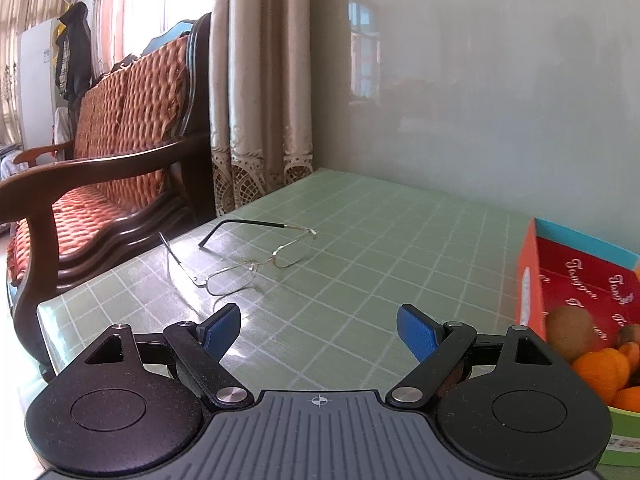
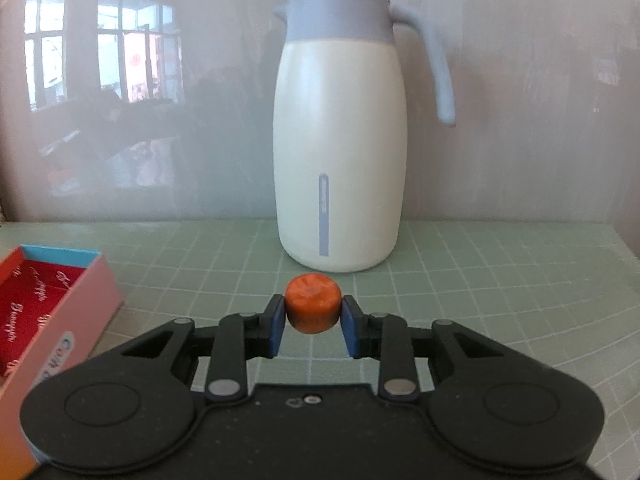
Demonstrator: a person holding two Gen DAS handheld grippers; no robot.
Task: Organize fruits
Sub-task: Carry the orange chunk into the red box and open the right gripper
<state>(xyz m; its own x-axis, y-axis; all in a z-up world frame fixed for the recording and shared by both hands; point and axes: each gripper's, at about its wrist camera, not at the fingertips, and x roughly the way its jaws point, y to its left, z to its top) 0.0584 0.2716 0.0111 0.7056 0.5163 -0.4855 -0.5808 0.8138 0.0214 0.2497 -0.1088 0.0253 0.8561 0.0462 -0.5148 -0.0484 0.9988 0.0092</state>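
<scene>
My right gripper [image 2: 313, 320] is shut on a small orange fruit [image 2: 313, 303] and holds it above the green checked table, right of an open red-lined box [image 2: 52, 300]. In the left wrist view my left gripper [image 1: 319, 330] is open and empty over the table. At its right edge the same box [image 1: 580, 280] stands behind a green-rimmed bowl [image 1: 624, 446] that holds a brown kiwi [image 1: 570, 330] and several oranges [image 1: 600, 372].
A white and lilac thermos jug [image 2: 340, 152] stands against the wall just beyond the held orange. A pair of glasses [image 1: 248, 260] lies on the table ahead of the left gripper. A wooden sofa [image 1: 112, 168] stands off the table's left edge.
</scene>
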